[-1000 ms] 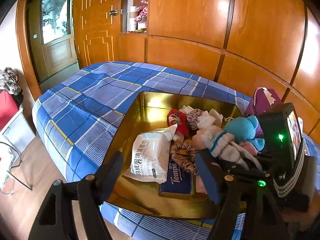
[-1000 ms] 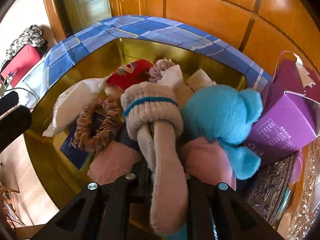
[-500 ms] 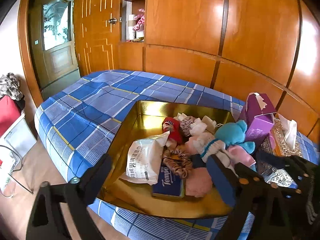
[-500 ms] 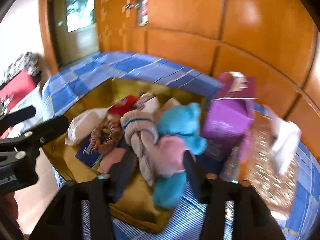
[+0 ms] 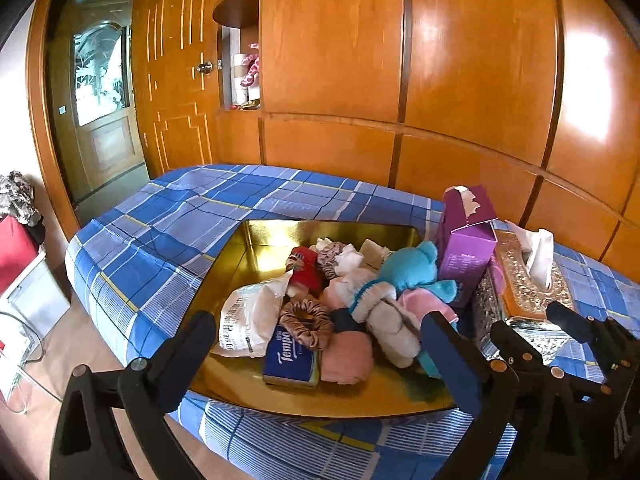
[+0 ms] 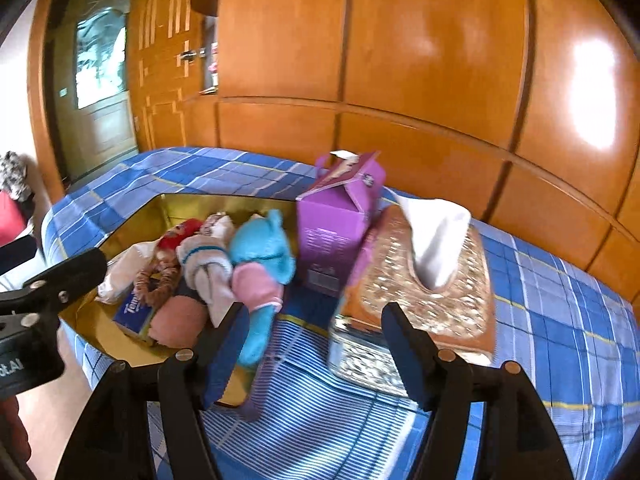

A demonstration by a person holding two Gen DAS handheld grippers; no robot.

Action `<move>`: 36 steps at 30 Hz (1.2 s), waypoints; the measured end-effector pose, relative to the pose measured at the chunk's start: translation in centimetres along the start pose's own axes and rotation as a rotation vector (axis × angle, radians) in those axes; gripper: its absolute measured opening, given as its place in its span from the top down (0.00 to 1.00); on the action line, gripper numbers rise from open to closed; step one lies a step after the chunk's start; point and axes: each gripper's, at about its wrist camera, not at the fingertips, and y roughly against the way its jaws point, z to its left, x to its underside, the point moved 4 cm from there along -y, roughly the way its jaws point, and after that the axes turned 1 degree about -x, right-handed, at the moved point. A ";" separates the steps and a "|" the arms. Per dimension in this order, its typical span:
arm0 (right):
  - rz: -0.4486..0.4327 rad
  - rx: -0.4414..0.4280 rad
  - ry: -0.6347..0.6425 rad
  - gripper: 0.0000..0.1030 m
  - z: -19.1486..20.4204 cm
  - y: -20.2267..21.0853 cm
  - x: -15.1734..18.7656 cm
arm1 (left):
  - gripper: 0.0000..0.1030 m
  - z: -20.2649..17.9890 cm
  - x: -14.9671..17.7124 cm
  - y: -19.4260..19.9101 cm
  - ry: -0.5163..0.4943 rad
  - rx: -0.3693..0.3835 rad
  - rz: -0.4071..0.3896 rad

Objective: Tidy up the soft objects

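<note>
Both tongs empty, left gripper [image 5: 316, 354] wide apart, right gripper [image 6: 316, 344] jaws opening on nothing; soft toys sit heaped in gold tray [image 5: 256, 248], but blue plush [image 6: 260, 256] overhangs my rim and could slide off.

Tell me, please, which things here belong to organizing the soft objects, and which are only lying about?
Belong to the job:
gold tray
blue plush toy
beige sock
brown scrunchie
pink cloth
red sock

Only lying about:
purple carton
ornate tissue box
wipes pack
Tempo tissue pack
</note>
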 end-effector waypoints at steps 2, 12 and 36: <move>0.004 0.004 -0.017 0.33 -0.6 0.1 0.3 | 0.00 -0.2 0.1 0.1 -0.003 -0.009 -0.002; 0.011 -0.010 -0.019 0.33 -0.4 0.2 0.7 | 0.00 -0.3 0.4 -0.1 -0.006 -0.028 0.007; 0.022 -0.026 -0.016 0.33 -0.1 -0.1 0.8 | 0.00 0.2 0.5 -0.4 0.012 -0.041 0.016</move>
